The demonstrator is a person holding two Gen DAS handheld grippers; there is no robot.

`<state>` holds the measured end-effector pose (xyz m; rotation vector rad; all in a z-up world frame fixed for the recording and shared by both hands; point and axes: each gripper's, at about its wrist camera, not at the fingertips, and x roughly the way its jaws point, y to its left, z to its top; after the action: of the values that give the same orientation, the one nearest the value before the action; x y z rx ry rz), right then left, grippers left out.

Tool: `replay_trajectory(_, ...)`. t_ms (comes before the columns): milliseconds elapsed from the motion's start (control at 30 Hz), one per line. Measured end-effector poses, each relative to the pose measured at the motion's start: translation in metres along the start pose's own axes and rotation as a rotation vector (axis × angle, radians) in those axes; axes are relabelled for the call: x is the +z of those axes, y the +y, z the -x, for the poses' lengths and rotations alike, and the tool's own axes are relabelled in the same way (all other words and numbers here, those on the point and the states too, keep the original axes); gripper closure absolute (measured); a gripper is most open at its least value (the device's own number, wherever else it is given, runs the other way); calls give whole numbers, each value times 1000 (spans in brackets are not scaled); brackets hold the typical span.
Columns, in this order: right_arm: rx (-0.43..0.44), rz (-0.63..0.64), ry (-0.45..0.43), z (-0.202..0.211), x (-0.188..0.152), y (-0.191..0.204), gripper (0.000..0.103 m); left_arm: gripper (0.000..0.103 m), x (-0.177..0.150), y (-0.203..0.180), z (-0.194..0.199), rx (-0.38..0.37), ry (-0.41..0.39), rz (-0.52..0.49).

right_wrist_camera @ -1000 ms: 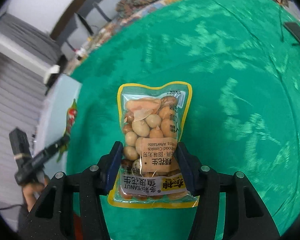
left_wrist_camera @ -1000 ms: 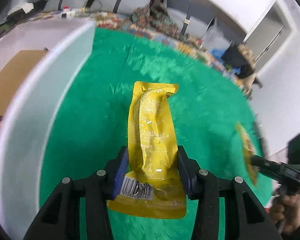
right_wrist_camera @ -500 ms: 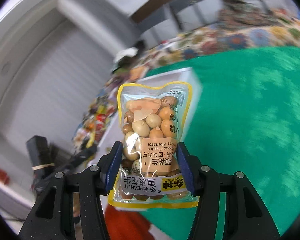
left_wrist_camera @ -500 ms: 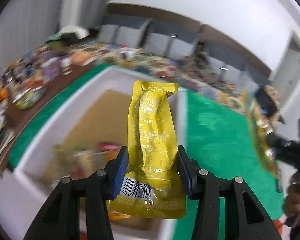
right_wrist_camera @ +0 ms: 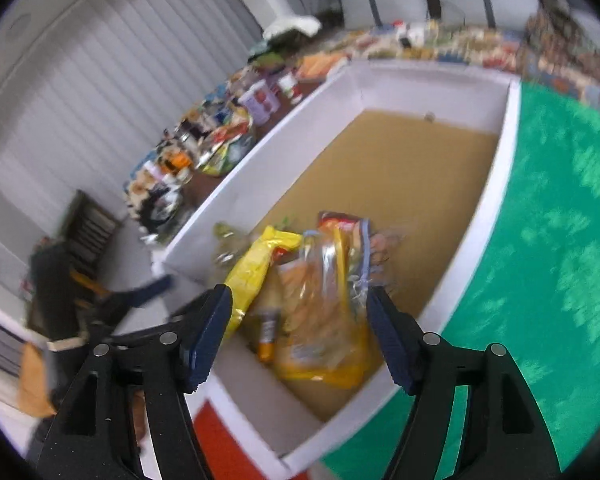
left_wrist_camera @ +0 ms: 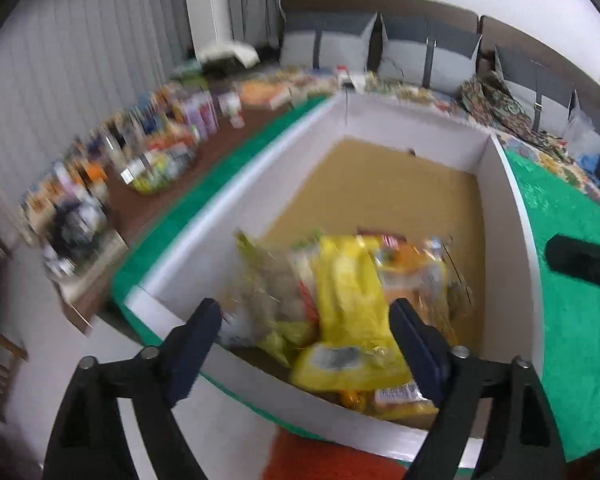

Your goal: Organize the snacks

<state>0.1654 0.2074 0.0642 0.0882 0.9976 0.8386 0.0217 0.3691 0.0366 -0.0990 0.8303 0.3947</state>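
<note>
Both hand-held grippers, left and right, have just spread their jaws, nothing pinched. Beyond them, the yellow pouch and peanut bag lie among snacks in the white box, the green table at 3 o'clock.

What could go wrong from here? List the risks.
1. The snacks are heaped at the near end of the box; the yellow pouch lies on top near the low front wall and may slide out.
2. The left tongs and right tongs, jaws just opened, hang close over the pile; pulling back carelessly could snag the peanut bag.
</note>
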Motion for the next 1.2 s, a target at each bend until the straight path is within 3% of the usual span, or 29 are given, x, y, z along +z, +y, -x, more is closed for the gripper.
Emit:
replay_trajectory(67, -50, 40, -60, 18, 2, 0, 25, 3, 6, -7, 19, 42, -61, -29)
replay_trajectory(133, -106, 96, -141, 35, 6, 5, 20, 0, 13, -15, 41, 63, -132, -46)
replay_trajectory(200, -167, 196, -225, 52, 3, 16, 17, 0, 22, -18, 58, 38, -181, -34)
replay_trajectory(333, -263, 317, -205, 65, -6, 29, 17, 0, 25, -23, 76, 63, -222, -11)
replay_trajectory(567, -293, 254, -184, 71, -11, 31, 17, 0, 22, -28, 78, 132, -119, 19)
replay_trajectory(1200, -316, 229, -97, 59, -14, 40, 17, 0, 16, -20, 68, 149, -89, 53)
